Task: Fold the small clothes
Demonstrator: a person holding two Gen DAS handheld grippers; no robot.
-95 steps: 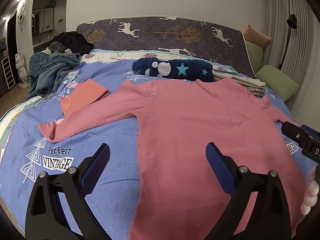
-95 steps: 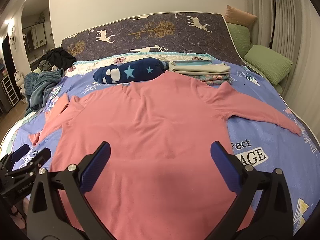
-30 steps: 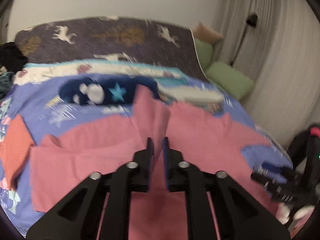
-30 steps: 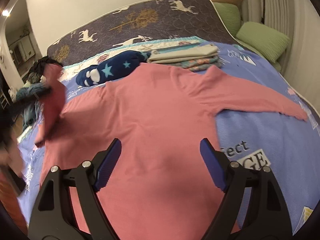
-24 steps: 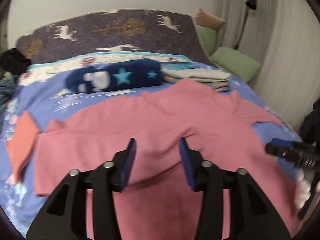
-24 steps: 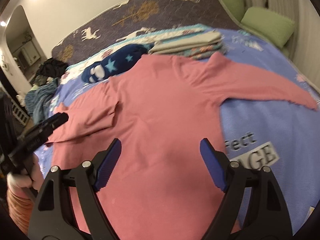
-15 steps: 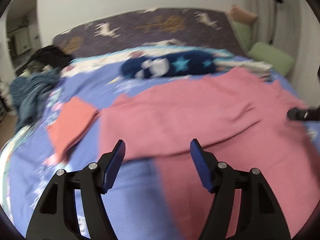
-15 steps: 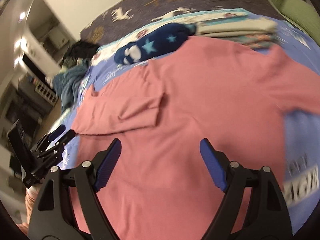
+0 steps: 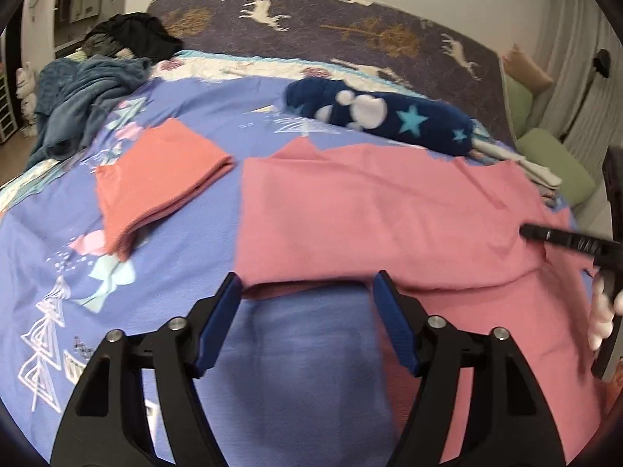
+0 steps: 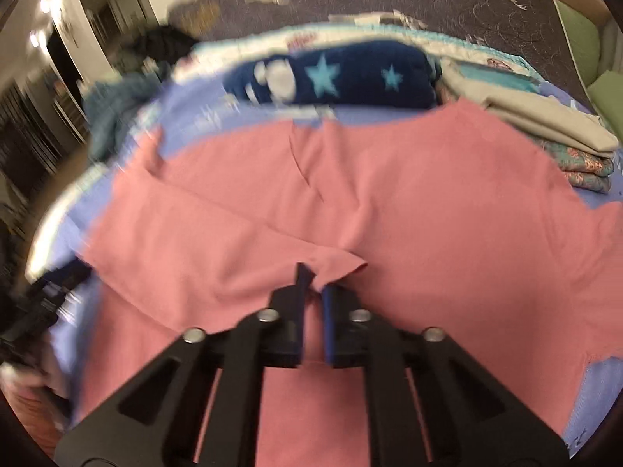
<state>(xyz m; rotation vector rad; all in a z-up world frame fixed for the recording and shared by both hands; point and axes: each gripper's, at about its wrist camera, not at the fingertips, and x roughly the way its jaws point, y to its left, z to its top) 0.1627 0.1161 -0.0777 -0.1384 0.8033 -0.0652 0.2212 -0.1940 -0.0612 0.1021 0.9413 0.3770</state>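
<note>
Shirt (image 9: 389, 214): pink, flat on bed (image 9: 303, 369), one sleeve folded across chest | left gripper (image 9: 307, 323): jaws just widened, apart, nothing between, above bedsheet | right gripper (image 10: 313, 292): jaws just closed, clamped on folded sleeve end.

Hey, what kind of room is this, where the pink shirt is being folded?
Most likely a bedroom: a bed with a purple printed sheet, green pillows at its far corner, and a stack of folded linens behind the pink long-sleeved shirt.
</note>
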